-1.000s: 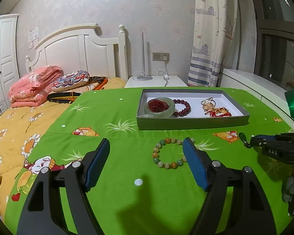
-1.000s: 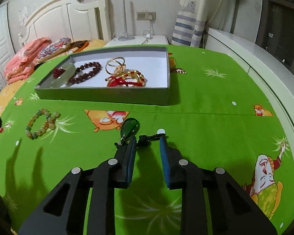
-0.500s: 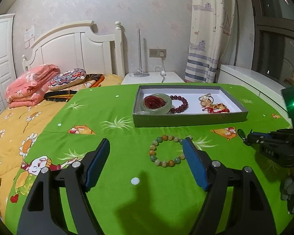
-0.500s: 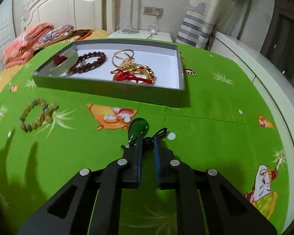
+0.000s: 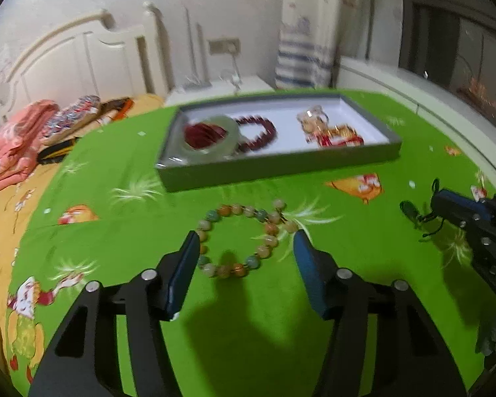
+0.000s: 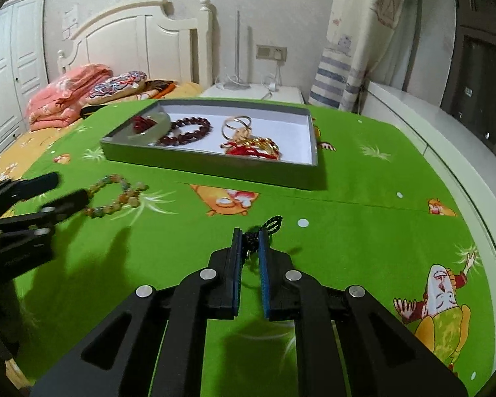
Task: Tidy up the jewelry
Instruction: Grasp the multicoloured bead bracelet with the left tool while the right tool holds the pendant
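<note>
Green bedspread [image 6: 363, 231], left gripper [image 5: 244, 248] closing around bead bracelet [image 5: 244, 235], right gripper [image 6: 248, 248] pinching cord [image 6: 272, 223], pendant hidden

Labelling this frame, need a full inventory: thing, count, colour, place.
tray: 1, grey, white inside, on the green cover
jade bangle: 1, pale green, tray's left end
red bead bracelet: 1, dark red, in tray beside bangle
gold and red jewelry: small heap, mid tray
mixed bead bracelet: 1, multicolour, on cover before tray
pendant cord: 1, black, pinched in right claw
green cover: 1, cartoon print
left claw: closing around mixed bead bracelet, not touching yet
right claw: shut on cord
</note>
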### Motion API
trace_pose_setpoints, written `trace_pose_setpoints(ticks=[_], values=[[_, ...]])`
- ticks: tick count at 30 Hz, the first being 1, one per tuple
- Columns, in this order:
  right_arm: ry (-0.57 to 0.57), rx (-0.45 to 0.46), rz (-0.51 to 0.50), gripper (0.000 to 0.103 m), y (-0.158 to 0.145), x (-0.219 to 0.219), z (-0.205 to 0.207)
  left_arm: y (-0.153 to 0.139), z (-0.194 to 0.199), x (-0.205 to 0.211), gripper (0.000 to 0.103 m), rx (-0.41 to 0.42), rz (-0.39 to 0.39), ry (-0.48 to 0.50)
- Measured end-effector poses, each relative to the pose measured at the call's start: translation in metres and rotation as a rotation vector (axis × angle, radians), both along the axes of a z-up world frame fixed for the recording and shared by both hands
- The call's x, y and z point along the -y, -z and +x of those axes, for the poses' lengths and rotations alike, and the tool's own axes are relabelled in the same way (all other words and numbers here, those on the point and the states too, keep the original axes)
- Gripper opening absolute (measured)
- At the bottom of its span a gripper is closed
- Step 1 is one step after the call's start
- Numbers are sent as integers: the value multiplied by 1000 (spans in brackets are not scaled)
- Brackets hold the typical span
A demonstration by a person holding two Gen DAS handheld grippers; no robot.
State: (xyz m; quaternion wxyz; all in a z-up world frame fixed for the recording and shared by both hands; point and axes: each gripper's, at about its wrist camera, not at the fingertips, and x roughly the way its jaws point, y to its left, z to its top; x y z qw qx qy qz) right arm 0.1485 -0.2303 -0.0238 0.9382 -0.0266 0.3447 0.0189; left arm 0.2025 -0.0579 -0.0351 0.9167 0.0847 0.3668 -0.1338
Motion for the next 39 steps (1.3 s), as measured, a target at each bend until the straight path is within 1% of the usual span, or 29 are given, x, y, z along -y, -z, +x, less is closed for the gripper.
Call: trace_pose_setpoints(ticks=[1,3,6,7,9,12,13,16,20,26,31,35,39], values=[[-4,8,1,11,-1,-1,-2,2,3,2,50,-15,5,5],[-8,16,8,11,-3,-1,-4,7,9,5,48,-39,16,8],[-11,18,12,11,-3,-1,-5,13,17,7,38,-79,22,17],[-11,18,15,11,-2,0,-5,15,18,8,32,-91,24,23],[-12,19,21,11,-3,1,-4,16,18,11,29,-88,31,31],[-12,18,25,11,-2,2,-5,16,17,16,21,-79,56,47],[-11,20,25,11,-2,2,-5,16,16,18,9,-77,59,60],[-13,24,24,11,-3,1,-6,15,13,22,10,-60,82,65],[-18,33,23,11,-3,-2,-7,9,7,18,10,-12,69,48],[-24,64,30,11,-6,-6,-9,-6,-5,6,9,83,34,-16],[-33,110,32,11,-12,-14,-14,-20,-19,-9,9,171,-24,-80],[-46,138,31,11,-17,-19,-19,-25,-23,-16,9,203,-49,-100],[-60,155,27,11,-20,-24,-15,-27,-22,-21,9,212,-66,-112]])
